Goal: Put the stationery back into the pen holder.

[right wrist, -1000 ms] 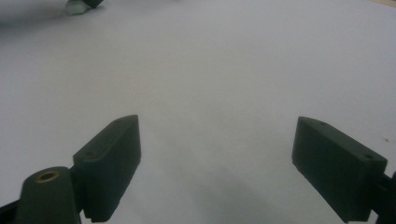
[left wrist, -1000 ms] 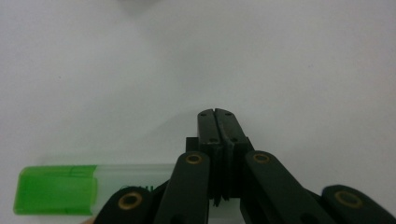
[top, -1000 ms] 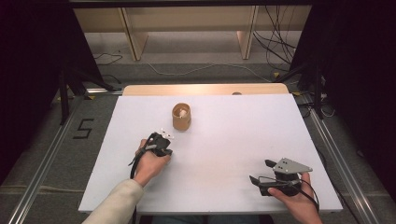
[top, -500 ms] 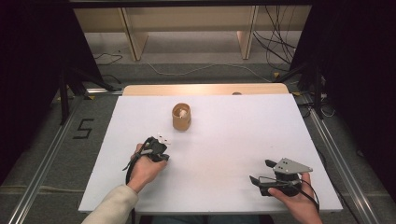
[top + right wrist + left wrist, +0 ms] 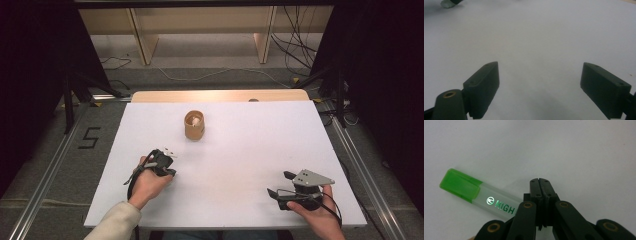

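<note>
My left gripper [image 5: 540, 180] is shut, its two black jaws pressed flat against each other with nothing between the pads. A clear highlighter with a green cap [image 5: 471, 190] lies on the white table, and its far end runs in under the left jaw arm; whether they touch I cannot tell. From above, the left gripper [image 5: 165, 159] is in a hand at the near left. My right gripper [image 5: 539, 85] is open over bare table. It rests at the near right [image 5: 279, 184], held by a hand. A brown cylindrical cup [image 5: 194, 125] stands upright mid-table with something pale inside.
The white table top [image 5: 250, 145] has a wooden strip [image 5: 220, 96] along its far edge. Beyond it are shelf legs and cables on the floor. Metal rails run along both sides of the table. A small pale piece shows by the left gripper [image 5: 168, 151].
The left hand and its gripper have drawn back toward the near left, away from the cup. The right hand has stayed put.
</note>
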